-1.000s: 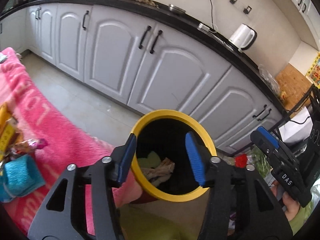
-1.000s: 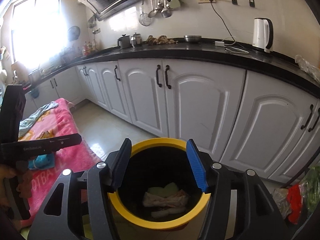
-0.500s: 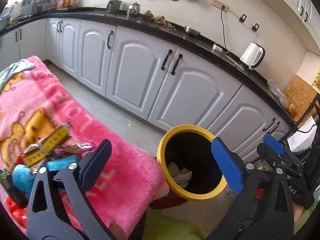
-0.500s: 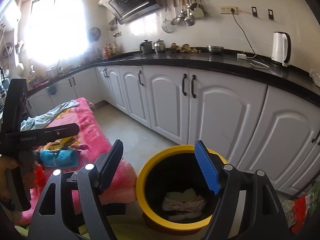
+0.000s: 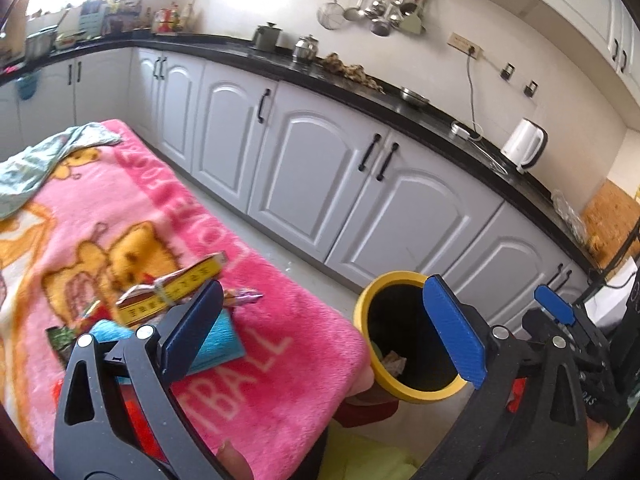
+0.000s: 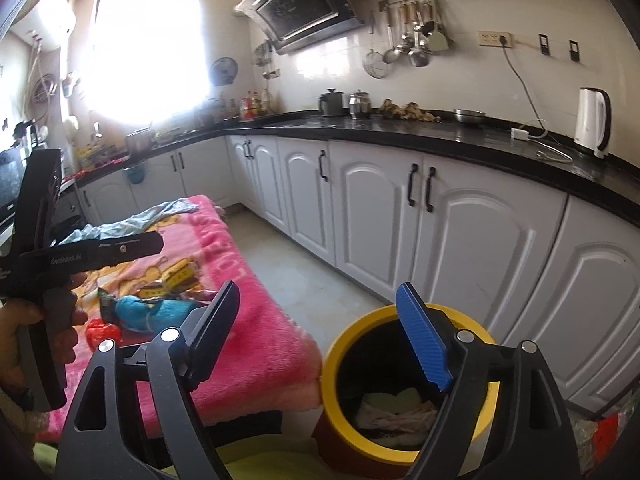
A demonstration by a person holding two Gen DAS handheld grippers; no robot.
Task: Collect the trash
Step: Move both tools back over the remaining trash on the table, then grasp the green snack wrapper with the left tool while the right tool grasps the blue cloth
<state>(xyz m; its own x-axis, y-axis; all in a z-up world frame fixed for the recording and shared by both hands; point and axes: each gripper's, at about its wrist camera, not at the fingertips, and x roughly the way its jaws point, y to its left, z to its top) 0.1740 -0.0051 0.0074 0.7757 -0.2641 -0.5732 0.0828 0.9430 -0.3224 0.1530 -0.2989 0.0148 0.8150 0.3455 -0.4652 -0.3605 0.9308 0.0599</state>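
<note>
A black bin with a yellow rim (image 5: 416, 394) stands on the floor by the corner of a pink blanket (image 5: 280, 360). Crumpled paper and a green scrap (image 6: 396, 412) lie inside it. On the blanket is a pile of trash: a yellow box (image 5: 172, 292), a blue pack (image 5: 218, 346), a candy wrapper (image 5: 242, 298) and a red piece (image 6: 102, 332). My left gripper (image 5: 324, 320) is open wide and empty, above the blanket's near corner, between pile and bin. My right gripper (image 6: 320, 332) hangs over the bin's near left rim (image 6: 348, 340); its jaws are opening with nothing between them.
White cabinets (image 5: 320, 184) under a black counter (image 6: 480, 148) run behind the bin, with bare floor (image 6: 304, 276) between. A pale cloth (image 5: 40, 160) lies at the blanket's far end. A white kettle (image 6: 592, 120) stands on the counter. A hand (image 6: 24, 336) holds the left gripper's handle.
Both grippers drew back and up from over the bin and swung left toward the blanket. Both sets of jaws spread wider. The trash pile came into view.
</note>
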